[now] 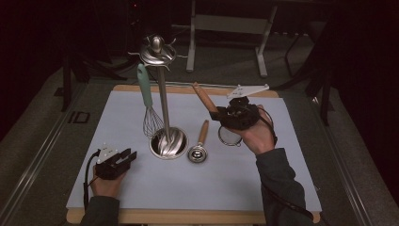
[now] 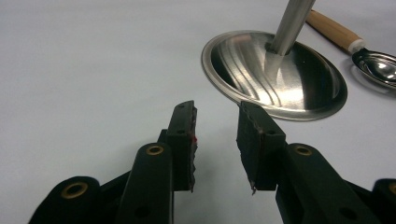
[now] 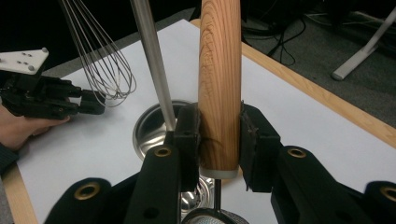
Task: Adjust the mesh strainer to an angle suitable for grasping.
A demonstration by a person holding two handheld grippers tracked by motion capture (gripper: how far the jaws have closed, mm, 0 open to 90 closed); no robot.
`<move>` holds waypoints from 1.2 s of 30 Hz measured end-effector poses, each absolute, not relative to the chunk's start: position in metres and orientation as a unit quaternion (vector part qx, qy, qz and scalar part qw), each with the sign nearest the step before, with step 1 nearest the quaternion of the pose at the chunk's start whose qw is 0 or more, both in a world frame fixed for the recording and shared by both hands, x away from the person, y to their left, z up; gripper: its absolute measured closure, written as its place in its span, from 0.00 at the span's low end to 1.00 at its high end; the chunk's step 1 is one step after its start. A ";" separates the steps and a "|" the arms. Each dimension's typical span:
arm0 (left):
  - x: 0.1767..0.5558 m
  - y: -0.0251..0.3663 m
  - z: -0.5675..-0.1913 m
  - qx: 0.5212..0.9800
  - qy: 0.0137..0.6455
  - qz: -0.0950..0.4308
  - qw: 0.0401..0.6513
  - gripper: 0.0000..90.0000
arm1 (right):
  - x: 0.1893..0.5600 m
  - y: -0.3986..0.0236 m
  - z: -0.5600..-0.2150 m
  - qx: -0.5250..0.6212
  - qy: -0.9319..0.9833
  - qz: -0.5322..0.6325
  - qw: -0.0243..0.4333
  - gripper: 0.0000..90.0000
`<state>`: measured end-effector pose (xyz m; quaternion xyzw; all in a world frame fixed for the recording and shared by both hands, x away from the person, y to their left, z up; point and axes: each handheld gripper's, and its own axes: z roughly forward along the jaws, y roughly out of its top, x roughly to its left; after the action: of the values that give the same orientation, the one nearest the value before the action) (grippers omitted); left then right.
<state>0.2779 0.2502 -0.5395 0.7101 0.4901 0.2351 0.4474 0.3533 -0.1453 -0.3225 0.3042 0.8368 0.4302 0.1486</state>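
Observation:
My right gripper (image 1: 217,114) (image 3: 219,122) is shut on the wooden handle (image 1: 203,98) (image 3: 219,70) of a small mesh strainer (image 1: 229,136). It holds the strainer above the white mat, handle pointing up and to the back left. A steel utensil stand (image 1: 162,99) rises from a round base (image 1: 168,142) (image 2: 275,74) at mid-table. A whisk (image 1: 151,120) (image 3: 100,60) with a teal handle hangs from its top. My left gripper (image 1: 131,157) (image 2: 217,112) rests open on the mat, left of the base, with nothing between its jaws.
A wooden-handled steel scoop (image 1: 200,150) (image 2: 376,65) lies on the mat just right of the stand's base. The white mat (image 1: 282,179) covers a wooden tabletop (image 1: 188,216). Dark floor and a metal frame (image 1: 226,23) lie beyond the far edge.

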 end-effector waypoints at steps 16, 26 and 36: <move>0.278 0.250 -0.540 0.710 0.490 0.235 0.447 0.74 | 0.350 -0.147 -0.314 0.298 0.831 0.445 0.152 0.79; 0.278 0.250 -0.540 0.710 0.490 0.235 0.447 0.74 | 0.345 -0.145 -0.306 0.284 0.828 0.458 0.158 0.79; 0.278 0.250 -0.540 0.710 0.490 0.235 0.447 0.74 | 0.339 -0.144 -0.298 0.270 0.820 0.479 0.158 0.79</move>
<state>0.2779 0.2502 -0.5395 0.7102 0.4904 0.2355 0.4469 0.3393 -0.1441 -0.2980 0.2702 0.8203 0.4787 0.1578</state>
